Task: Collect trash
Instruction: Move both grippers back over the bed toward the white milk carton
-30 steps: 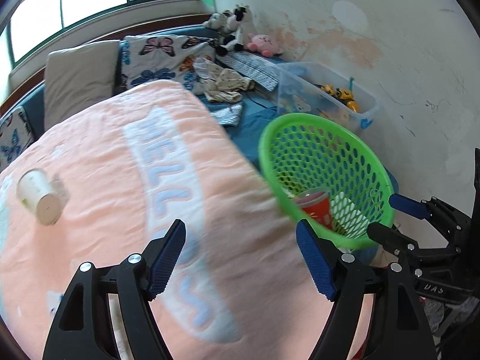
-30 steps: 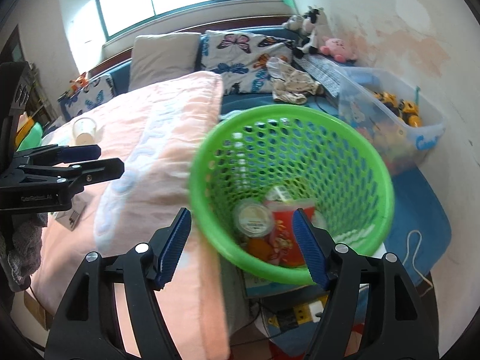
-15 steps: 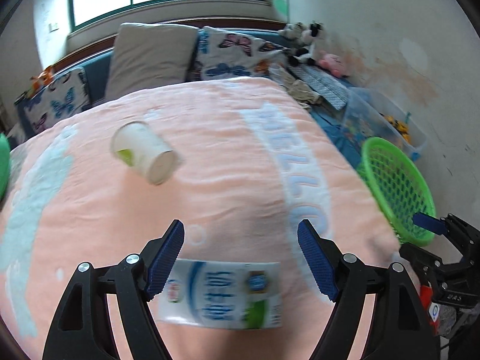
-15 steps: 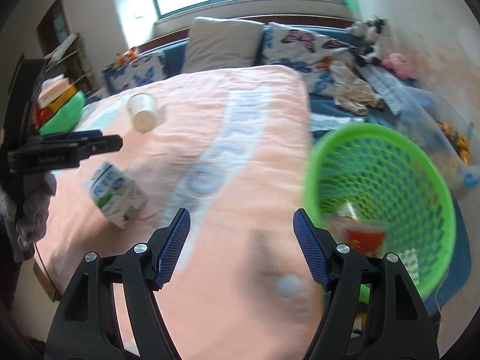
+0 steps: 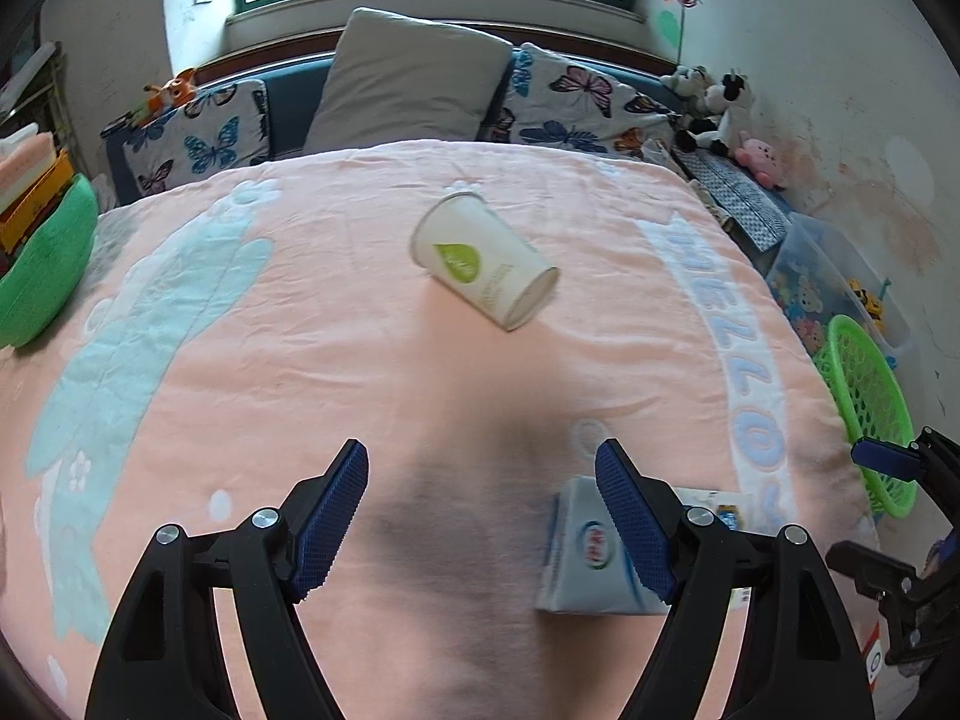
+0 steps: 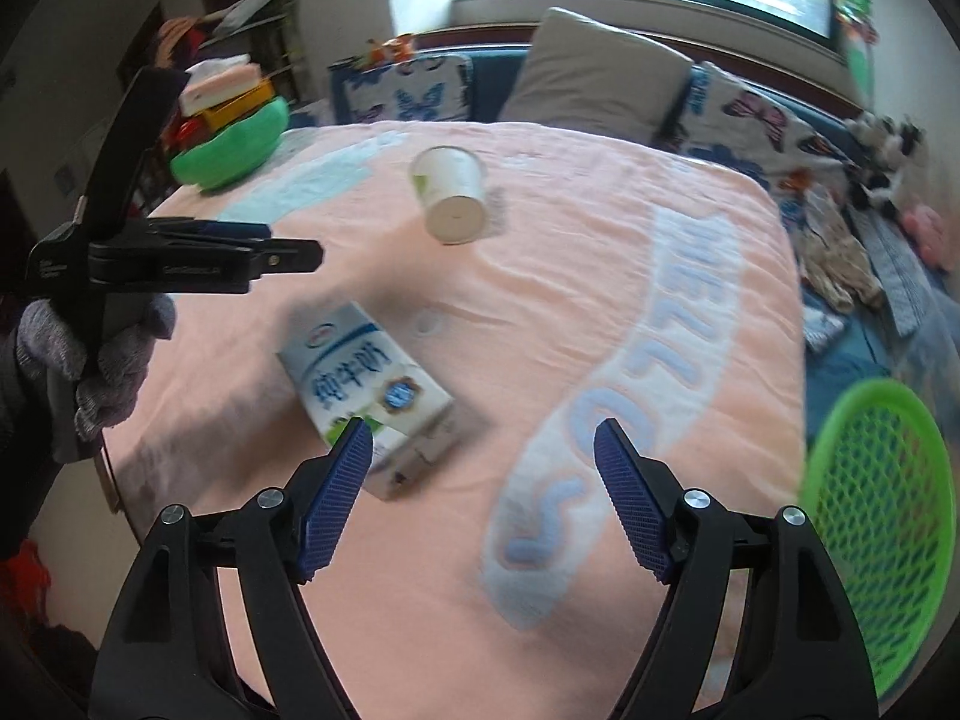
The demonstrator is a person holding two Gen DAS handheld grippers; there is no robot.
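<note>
peach fleece blanket with pale-blue lettering (image 5: 300,330): spread over bed | plain grey pillow (image 5: 414,90): beyond blanket's far edge, propped upright | butterfly-print white cushions (image 5: 576,102): flanking the pillow | black-and-white plush cow (image 5: 720,102) and pink plush toy (image 5: 759,156): off blanket's far right corner, by wall

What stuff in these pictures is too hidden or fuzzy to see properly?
- Milk carton: in the left wrist view the left gripper finger covers part of it; in the right wrist view it is blurred, so its print is unreadable.
- Green basket: blurred and cut by the edge in the right wrist view, so its contents cannot be told.
- Paper cup: lies on its side; its inside is hidden in both views.
</note>
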